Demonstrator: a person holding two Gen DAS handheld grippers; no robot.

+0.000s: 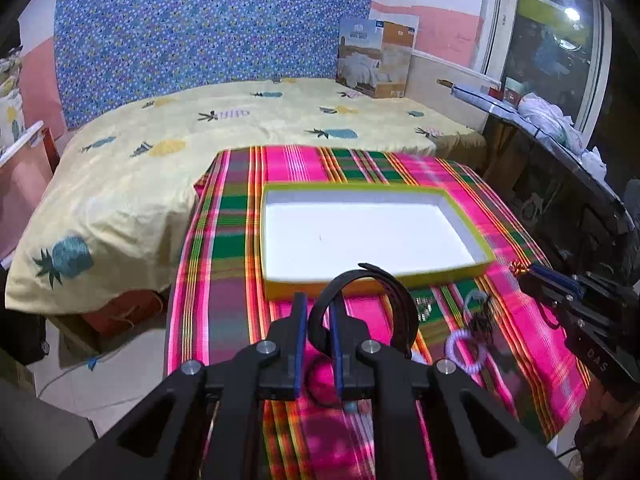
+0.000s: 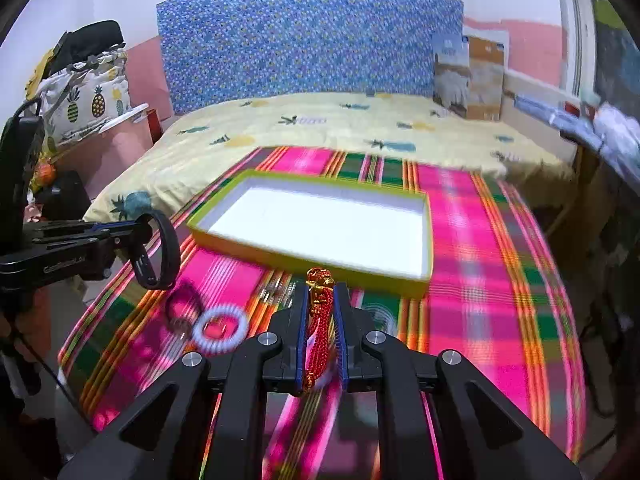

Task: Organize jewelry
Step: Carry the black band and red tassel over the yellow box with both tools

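One tray (image 1: 372, 268), yellow-rimmed with a white floor, sits on a pink and green plaid cloth (image 1: 224, 248) over the table; nothing lies inside it. Two grippers are in view, each carrying one item

Left gripper (image 1: 319, 312): jaws narrowed onto one black strap (image 1: 360, 280), which loops up and arches over the right finger, above the cloth and just short of the tray's near rim. In the right wrist view the same strap (image 2: 158, 256) hangs as a closed loop from the fingertips at the cloth's left edge

Right gripper (image 2: 321, 300): jaws narrowed onto one red beaded piece (image 2: 319, 328) with gold ends, running lengthwise between the fingers, its gold tip poking forward toward the tray's near wall (image 2: 304, 262)

Loose on the cloth, near side of the tray: one white beaded ring (image 2: 220, 330), one dark bracelet (image 2: 182, 308) just beside it and touching or nearly so, and one small glittering pale piece (image 2: 276, 290), too blurred to identify. A pale ring shape (image 1: 476, 300) shows further right, unclear whether item or print

Behind the table: one bed (image 1: 200, 132) with pineapple-print cover
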